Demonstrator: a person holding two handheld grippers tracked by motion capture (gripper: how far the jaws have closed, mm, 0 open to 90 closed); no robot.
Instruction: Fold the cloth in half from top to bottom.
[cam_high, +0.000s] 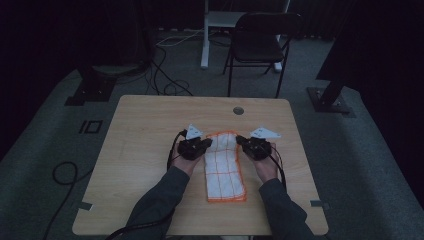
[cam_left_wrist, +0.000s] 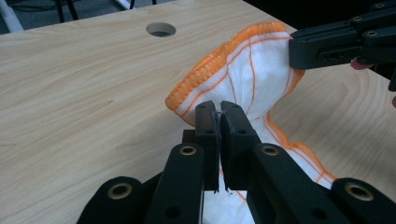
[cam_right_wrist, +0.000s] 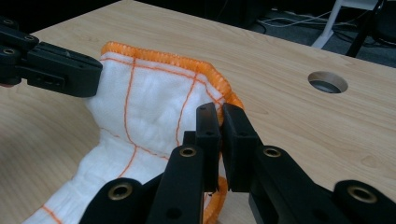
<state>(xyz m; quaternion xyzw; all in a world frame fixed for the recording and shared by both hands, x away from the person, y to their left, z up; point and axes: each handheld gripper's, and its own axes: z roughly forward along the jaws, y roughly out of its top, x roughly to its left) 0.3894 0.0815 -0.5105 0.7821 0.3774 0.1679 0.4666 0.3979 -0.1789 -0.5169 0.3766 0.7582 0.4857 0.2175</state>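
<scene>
Cloth (cam_high: 226, 167), white with orange stitched edges and an orange grid, lies folded in a long strip near the middle of the worktop (cam_high: 150, 130), running from 12 o'clock to 6 o'clock in the high view. Its far end is lifted off the wood, and each far corner is pinched. Left hand-held gripper (cam_high: 206, 145) sits at 9 o'clock of that raised end, its jaws pressed together on the cloth's left corner; in the left gripper view the orange hem (cam_left_wrist: 198, 77) bulges up just beyond the clamped pads. Right hand-held gripper (cam_high: 243, 141) sits at 3 o'clock of the same end, its jaws likewise clamped on the right corner, the hem curling against them in the right gripper view (cam_right_wrist: 219, 122). Between the two, the fabric sags in a shallow curve, while the near part rests flat on the worktop toward 6 o'clock. A round hole (cam_high: 238, 110) in the worktop lies at 12 o'clock of the cloth, well apart from it.
</scene>
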